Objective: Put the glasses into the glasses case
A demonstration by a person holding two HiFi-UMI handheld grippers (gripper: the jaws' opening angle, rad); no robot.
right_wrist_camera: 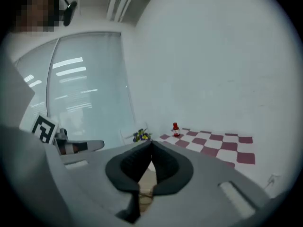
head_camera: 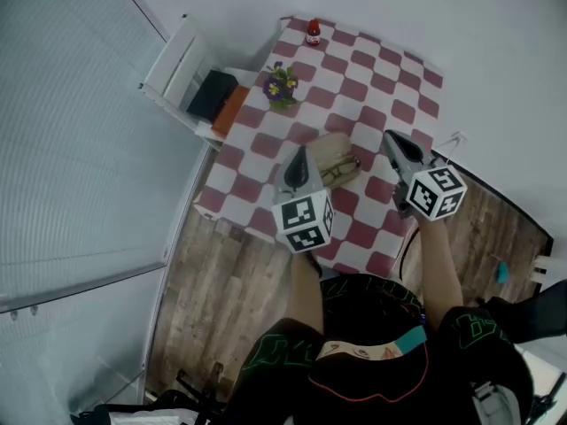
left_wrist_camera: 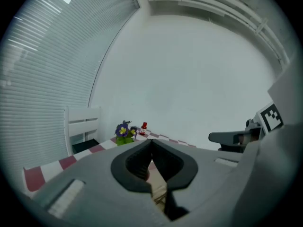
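Observation:
A tan glasses case point(head_camera: 330, 148) lies near the middle of the red-and-white checked table point(head_camera: 372, 96). Dark-framed glasses point(head_camera: 342, 167) rest at the case's near edge; whether they lie inside it I cannot tell. My left gripper point(head_camera: 300, 151) hovers just left of the case, jaws shut and empty. My right gripper point(head_camera: 391, 136) hangs to the right of the case, also shut on nothing. In the left gripper view the left gripper point(left_wrist_camera: 151, 142) has its jaws meeting, with a strip of the tan case point(left_wrist_camera: 159, 186) below them. The right gripper point(right_wrist_camera: 151, 144) looks the same, with the tan case point(right_wrist_camera: 146, 183) beneath.
A small pot of purple and yellow flowers point(head_camera: 282, 85) stands at the table's far left, a red bottle point(head_camera: 313, 32) at the far edge. A white chair point(head_camera: 182, 69) holding black and orange items sits left of the table. A cable point(head_camera: 456, 140) hangs at the right edge.

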